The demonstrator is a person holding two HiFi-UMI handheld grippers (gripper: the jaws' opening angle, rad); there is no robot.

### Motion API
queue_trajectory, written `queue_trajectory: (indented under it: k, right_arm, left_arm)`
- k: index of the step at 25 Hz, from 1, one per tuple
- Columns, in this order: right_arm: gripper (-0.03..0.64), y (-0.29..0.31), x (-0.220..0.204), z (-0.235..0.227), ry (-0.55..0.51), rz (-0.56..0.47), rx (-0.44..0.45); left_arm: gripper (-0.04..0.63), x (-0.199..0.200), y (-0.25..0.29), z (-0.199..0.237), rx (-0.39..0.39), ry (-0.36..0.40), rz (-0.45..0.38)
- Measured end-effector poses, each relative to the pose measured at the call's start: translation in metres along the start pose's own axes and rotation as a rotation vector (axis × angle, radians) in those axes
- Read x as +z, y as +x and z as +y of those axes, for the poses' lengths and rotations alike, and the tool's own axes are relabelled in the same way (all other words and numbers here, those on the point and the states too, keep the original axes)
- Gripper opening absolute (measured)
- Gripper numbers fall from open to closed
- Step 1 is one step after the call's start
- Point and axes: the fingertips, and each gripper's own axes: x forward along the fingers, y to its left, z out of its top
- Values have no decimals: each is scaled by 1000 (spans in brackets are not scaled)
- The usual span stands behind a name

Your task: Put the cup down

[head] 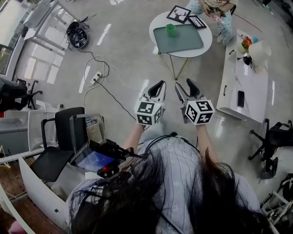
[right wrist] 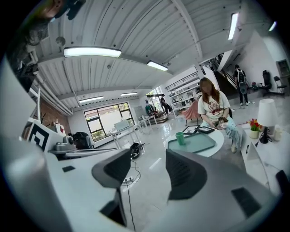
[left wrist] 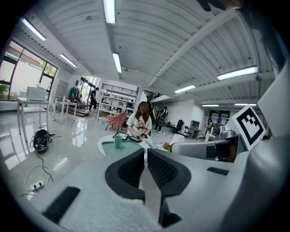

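Note:
A green cup (head: 170, 29) stands upright on a green tray (head: 183, 40) on a round white table (head: 206, 43), far ahead of both grippers. It also shows small in the left gripper view as the cup (left wrist: 118, 141) and in the right gripper view as the cup (right wrist: 180, 138). My left gripper (head: 160, 85) is held out over the floor with its jaws together and nothing between them (left wrist: 146, 154). Beside it, my right gripper (head: 185, 85) stands open and empty (right wrist: 149, 165). Neither touches the cup.
A person sits at the far side of the round table, by two picture frames (head: 179, 13). A long white table (head: 256, 91) with a lamp and a phone stands at the right. A cable and power strip (head: 95, 78) lie on the floor at left. Office chairs (head: 59, 137) stand near left.

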Motion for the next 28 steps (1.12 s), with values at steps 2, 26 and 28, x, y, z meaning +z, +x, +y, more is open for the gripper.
queue_trajectory:
  k: [2,26,28]
  right_arm:
    - [251,-13,-3,1,0,-4,9]
    - [92,-134,-50,58,-11,-43,111]
    - [84,-137,-54,61,-12,-39,117]
  left_arm:
    - [29,-4,-7,-11,9,1,-1]
    - [29,-60,-107,-95,68,19,-21]
    - [29,-62,-110,-96,72,22,-21]
